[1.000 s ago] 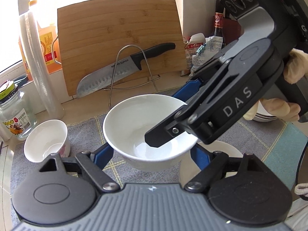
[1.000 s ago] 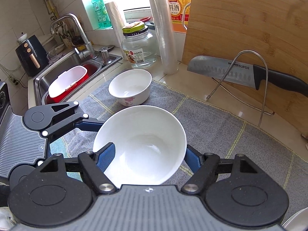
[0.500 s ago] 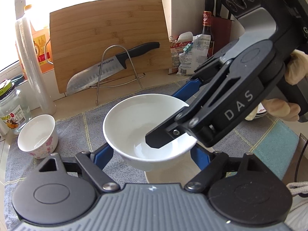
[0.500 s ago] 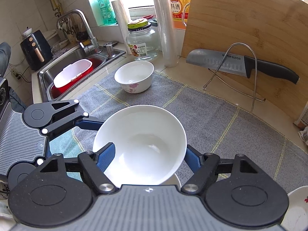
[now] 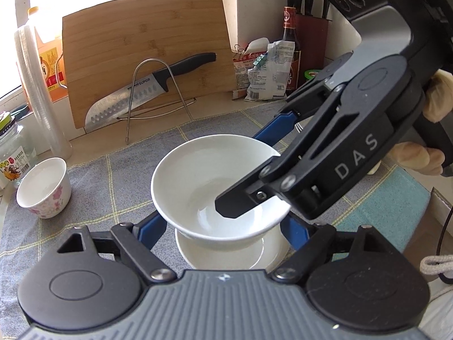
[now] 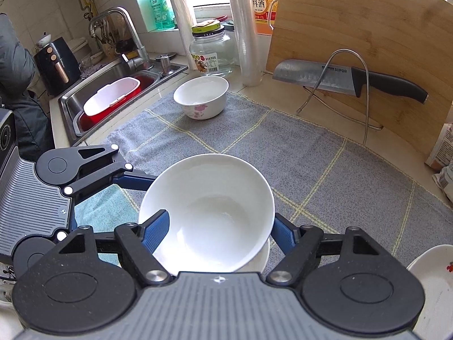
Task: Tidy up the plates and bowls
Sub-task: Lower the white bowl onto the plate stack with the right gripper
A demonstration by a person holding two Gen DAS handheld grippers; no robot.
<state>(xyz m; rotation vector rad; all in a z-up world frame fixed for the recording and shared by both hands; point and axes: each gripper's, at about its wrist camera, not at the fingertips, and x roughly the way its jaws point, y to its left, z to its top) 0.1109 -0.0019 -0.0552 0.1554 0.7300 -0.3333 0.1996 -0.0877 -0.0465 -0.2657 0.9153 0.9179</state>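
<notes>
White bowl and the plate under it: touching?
Cannot tell. Left wrist view: the bowl overlaps the plate and hides its own base. Right wrist view shows only a sliver of plate past the rim.

- Left gripper [image 5: 223, 221]: black linkage arms, silver screws, blue fingers [image 5: 151, 226], ribbed grey housing.
- Right gripper [image 5: 271, 170]: matching black body, white "DAS" lettering at 3 o'clock.
- Hand [image 5: 419, 153] wears a cream glove.

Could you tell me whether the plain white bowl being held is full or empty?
Empty: the plain white bowl's bare, glossy white inside shows to the bottom in both wrist views.
</notes>
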